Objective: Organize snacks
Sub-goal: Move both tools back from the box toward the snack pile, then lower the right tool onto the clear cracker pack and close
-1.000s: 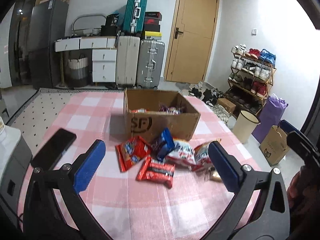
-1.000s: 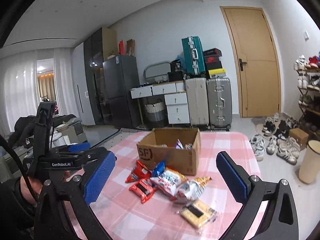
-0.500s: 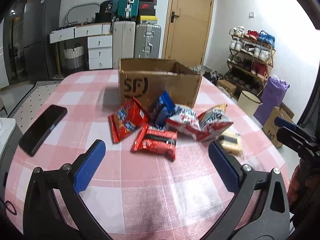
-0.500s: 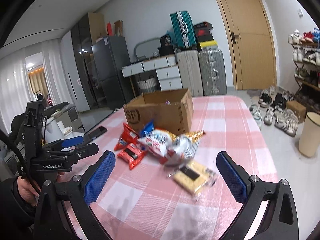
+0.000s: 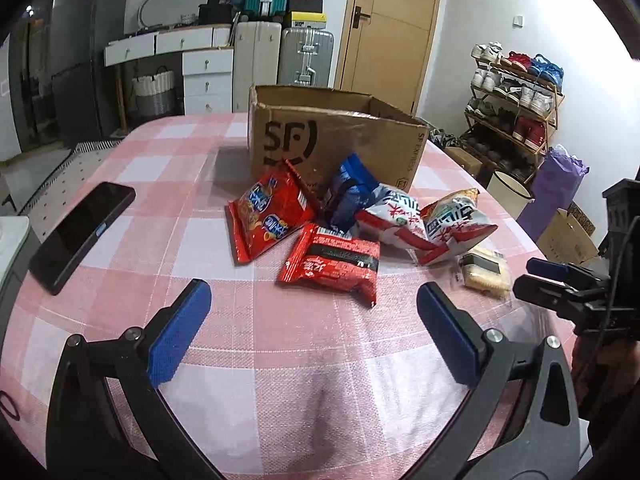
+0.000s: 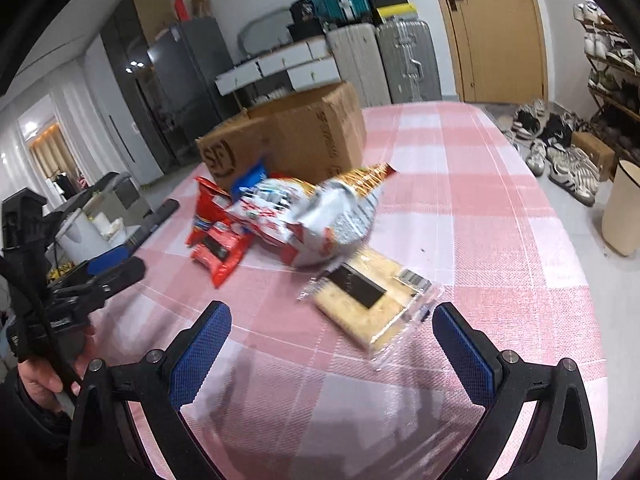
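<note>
Snacks lie in a loose heap on the worktop (image 5: 132, 300), which wears a pink-and-white checked cloth, just in front of an open cardboard box (image 5: 332, 148) printed "SF". From these low angles the box's inside is hidden, so its contents cannot be told. In the left wrist view the box sits at twelve o'clock of the heap. Touching its front wall are a red chip bag (image 5: 268, 216) and a blue packet (image 5: 352, 196); a red-and-black packet (image 5: 332, 264) lies nearest the camera, with two white-and-red bags (image 5: 432, 220) at its three o'clock. A clear-wrapped cracker pack (image 6: 368, 300) rests flat at the heap's near edge, between and just ahead of the right gripper's (image 6: 332, 356) jaws, which stand wide apart and hold nothing. The left gripper (image 5: 312, 328) hovers over bare cloth, jaws likewise spread and empty. A black phone (image 5: 80, 232) lies at nine o'clock, well apart from the heap.
</note>
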`<act>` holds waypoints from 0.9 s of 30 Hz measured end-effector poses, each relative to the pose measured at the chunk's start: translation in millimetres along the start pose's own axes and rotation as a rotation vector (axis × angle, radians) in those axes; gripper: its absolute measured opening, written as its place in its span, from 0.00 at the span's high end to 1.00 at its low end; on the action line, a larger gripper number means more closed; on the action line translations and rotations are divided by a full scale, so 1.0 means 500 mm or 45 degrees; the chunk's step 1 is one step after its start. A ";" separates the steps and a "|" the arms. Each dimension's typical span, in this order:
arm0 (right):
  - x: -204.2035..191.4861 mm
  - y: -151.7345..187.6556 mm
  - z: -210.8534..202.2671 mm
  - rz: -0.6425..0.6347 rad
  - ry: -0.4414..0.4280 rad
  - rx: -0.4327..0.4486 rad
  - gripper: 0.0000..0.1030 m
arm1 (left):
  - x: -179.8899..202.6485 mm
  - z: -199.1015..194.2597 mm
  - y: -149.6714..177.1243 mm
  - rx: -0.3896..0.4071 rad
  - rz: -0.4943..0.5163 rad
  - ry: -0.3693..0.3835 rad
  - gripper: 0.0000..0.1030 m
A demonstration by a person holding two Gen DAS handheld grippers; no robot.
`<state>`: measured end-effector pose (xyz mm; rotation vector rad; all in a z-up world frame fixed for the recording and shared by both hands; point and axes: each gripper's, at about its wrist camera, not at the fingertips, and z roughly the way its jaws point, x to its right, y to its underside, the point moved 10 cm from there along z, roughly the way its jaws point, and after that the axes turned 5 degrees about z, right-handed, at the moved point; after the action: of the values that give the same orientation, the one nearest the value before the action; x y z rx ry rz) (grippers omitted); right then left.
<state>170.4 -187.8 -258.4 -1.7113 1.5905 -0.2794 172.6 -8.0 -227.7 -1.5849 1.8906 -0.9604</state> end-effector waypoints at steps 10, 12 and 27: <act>0.025 -0.016 0.067 0.000 0.073 -0.108 0.00 | -0.019 0.015 0.010 -0.019 -0.013 -0.024 0.00; 0.022 -0.017 0.078 0.001 0.057 -0.135 0.01 | -0.023 0.017 0.012 -0.025 -0.022 -0.020 0.00; 0.032 -0.015 0.120 -0.119 0.292 -0.198 0.09 | -0.038 0.013 0.017 -0.031 -0.046 -0.019 0.00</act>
<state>216.7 -180.4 -299.7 -1.9331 1.7373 -0.4206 176.0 10.1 -239.7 -1.6406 1.8764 -0.9413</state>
